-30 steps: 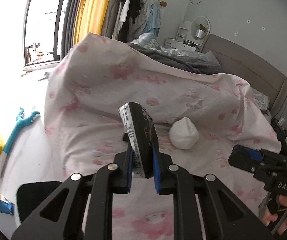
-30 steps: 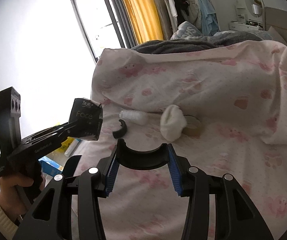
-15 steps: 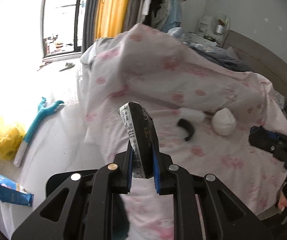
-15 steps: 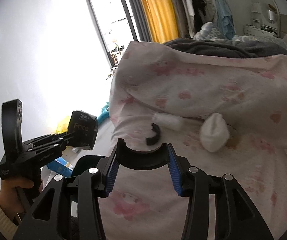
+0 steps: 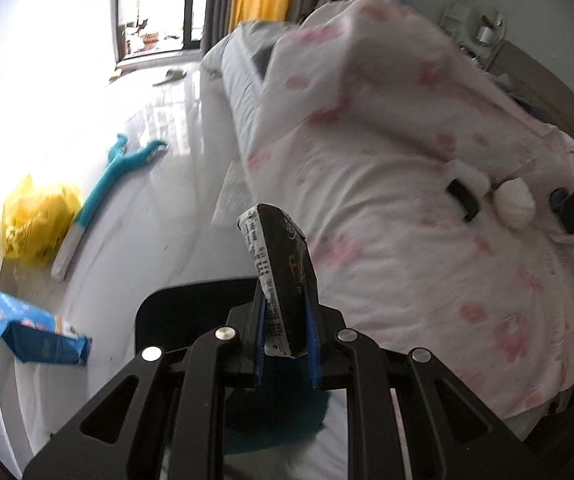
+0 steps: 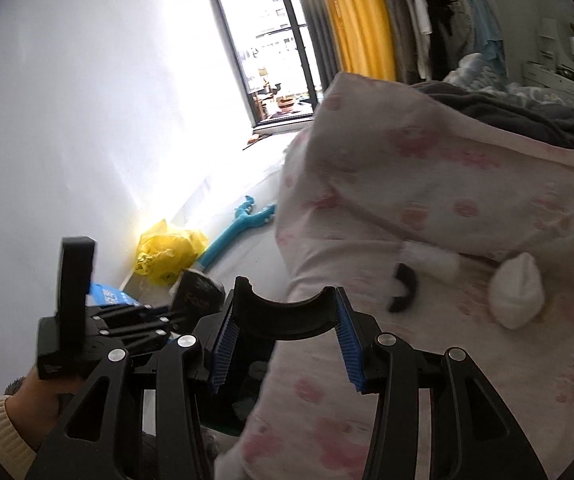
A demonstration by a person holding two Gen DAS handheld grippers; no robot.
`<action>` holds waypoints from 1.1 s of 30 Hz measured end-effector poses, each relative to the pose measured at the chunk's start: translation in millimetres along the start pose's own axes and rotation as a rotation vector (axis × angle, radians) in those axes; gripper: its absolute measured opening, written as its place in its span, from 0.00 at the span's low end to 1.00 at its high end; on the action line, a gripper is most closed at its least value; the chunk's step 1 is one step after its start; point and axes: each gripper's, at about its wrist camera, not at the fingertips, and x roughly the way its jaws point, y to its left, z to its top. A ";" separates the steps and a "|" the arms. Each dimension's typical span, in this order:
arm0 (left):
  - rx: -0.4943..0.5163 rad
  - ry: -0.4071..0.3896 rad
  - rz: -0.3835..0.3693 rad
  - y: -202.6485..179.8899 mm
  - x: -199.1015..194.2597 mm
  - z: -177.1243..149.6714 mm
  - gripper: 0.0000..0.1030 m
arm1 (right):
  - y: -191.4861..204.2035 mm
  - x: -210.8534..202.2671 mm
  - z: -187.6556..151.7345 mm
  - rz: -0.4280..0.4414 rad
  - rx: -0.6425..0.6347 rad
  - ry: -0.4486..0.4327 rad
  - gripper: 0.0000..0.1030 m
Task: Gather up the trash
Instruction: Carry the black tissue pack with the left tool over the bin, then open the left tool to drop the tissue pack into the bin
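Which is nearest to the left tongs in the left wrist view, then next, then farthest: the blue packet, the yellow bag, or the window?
1. Blue packet: on the floor, low at the left of the left tongs.
2. Yellow bag: by the wall, farther along the floor.
3. Window: far end of the room.

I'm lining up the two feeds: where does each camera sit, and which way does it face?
Left wrist: on the left gripper, tilted down at floor and bed edge; jaws clamp a black flattened packet.
Right wrist: on the right gripper, facing pink-printed bedding; jaws clamp a black curved piece; sleeved hand.
Shared: yellow plastic bag.
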 end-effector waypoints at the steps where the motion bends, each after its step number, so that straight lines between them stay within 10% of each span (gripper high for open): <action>1: -0.006 0.020 0.006 6.3 3.7 -2.8 0.18 | 5.7 3.4 0.9 0.008 -0.003 0.000 0.46; 22: -0.085 0.382 0.012 71.5 82.5 -75.0 0.20 | 77.9 84.2 -6.9 0.085 -0.043 0.103 0.46; 33: -0.097 0.348 0.023 94.9 66.6 -81.7 0.60 | 83.5 126.9 -21.0 0.071 -0.014 0.185 0.46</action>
